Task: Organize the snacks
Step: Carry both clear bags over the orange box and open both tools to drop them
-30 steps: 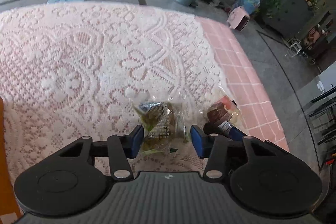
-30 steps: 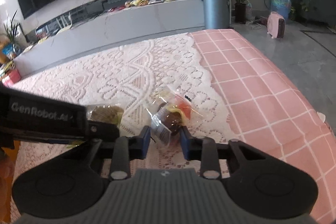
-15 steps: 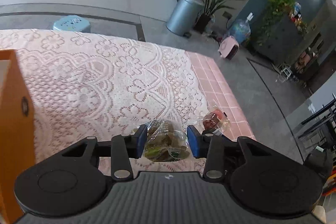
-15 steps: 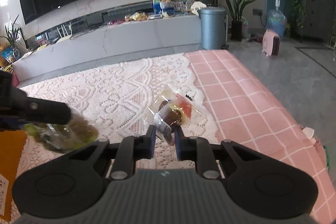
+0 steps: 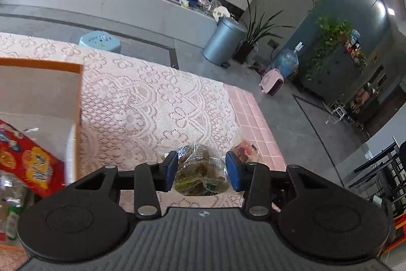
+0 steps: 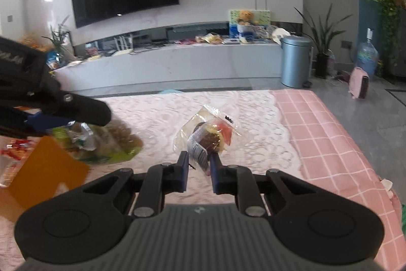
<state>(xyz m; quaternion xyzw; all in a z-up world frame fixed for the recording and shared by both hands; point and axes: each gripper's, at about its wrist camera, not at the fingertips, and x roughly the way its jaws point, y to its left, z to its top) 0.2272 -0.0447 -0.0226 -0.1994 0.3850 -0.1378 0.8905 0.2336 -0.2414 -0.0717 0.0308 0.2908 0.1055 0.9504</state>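
**Two snack bags pinched above the lace-covered desk**

The left gripper (image 5: 200, 170) is closed on a green bag (image 5: 200, 173); its blue fingers (image 5: 170, 170) are pressed into both sides of the crinkled clear wrap, and the bag is held clear of the desk (image 5: 152, 103). In the right wrist view the same bag (image 6: 111, 141) is seen hanging under the left gripper (image 6: 63, 116), just above the near corner of an orange box (image 6: 48, 169).

The right gripper (image 6: 199, 170) is closed on a red bag (image 6: 210, 133). The fingers (image 6: 183, 173) are drawn narrow and the wrap's near end with its barcode label is nipped between them; the rest of the bag juts forward above the cloth. Whether its far end touches the cloth cannot be told.

The box's open top and orange rim (image 5: 78, 98) lie to the left of the left gripper, with a red packet (image 5: 28, 164) inside against the near wall. Between the box wall and the green bag a strip of bare lace is left. To the right, the lace ends in a scalloped edge over a pink checked cloth (image 6: 327, 133), and the desk edge follows close beyond; floor is seen past it.

The green bag is filled with dark olive and brown pieces behind green print. The red bag holds a dark brown lump with red and yellow parts in clear film.
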